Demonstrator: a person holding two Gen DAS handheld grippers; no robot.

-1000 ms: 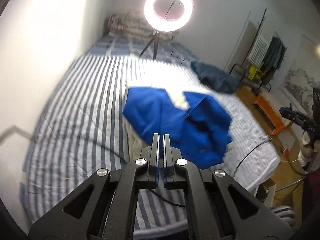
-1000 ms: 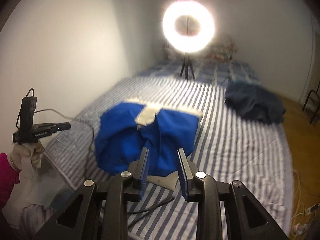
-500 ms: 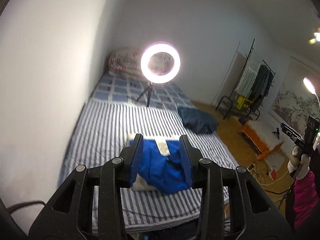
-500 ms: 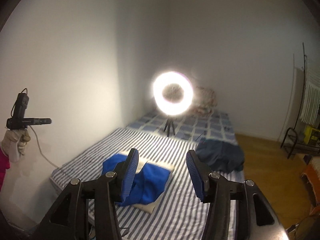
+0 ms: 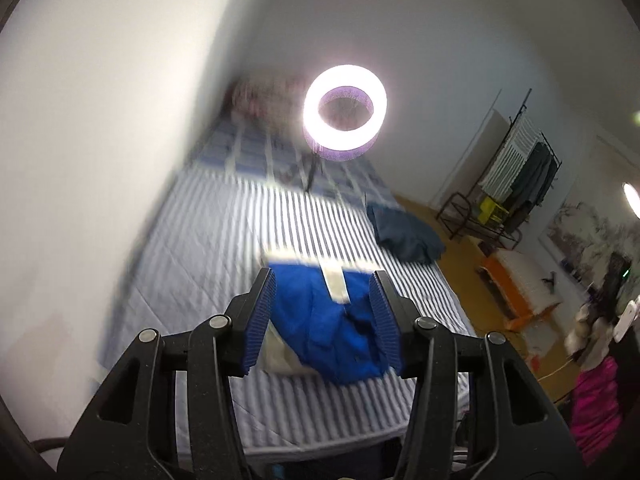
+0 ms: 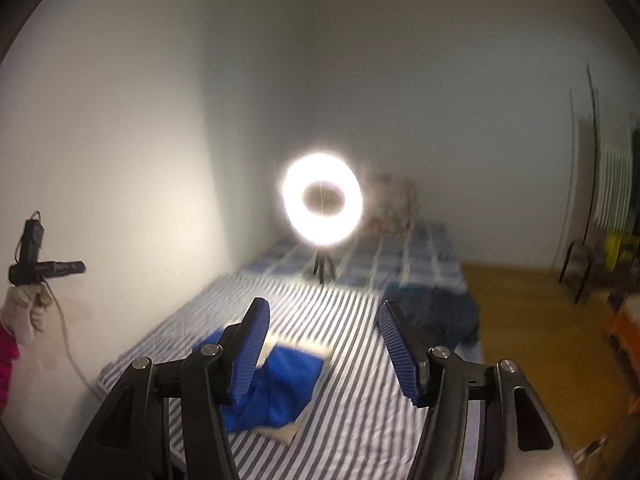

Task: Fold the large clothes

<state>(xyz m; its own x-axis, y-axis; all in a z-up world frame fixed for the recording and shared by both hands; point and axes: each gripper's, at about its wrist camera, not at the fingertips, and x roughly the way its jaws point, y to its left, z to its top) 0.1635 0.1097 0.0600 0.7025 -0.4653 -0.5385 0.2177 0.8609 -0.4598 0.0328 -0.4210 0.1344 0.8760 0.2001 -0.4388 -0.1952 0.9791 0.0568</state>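
A bright blue garment with cream lining (image 5: 332, 332) lies crumpled near the front edge of the striped bed (image 5: 208, 248); it also shows in the right wrist view (image 6: 280, 388). My left gripper (image 5: 324, 320) is open and empty, held well above and short of the garment. My right gripper (image 6: 322, 344) is open and empty too, raised high over the bed's foot. Neither touches the cloth. The other hand with its gripper shows at the left edge of the right wrist view (image 6: 40, 270).
A lit ring light on a tripod (image 5: 344, 114) stands on the bed's far half. A dark blue garment heap (image 5: 404, 234) lies at the bed's right edge. A clothes rack (image 5: 516, 184) and orange bench (image 5: 516, 288) stand on the wooden floor at right. A white wall runs along the left.
Both grippers have pulled up and back from the blue garment. The left gripper, shut a second ago, has opened; the right has opened wider. The garment lies on the bed.
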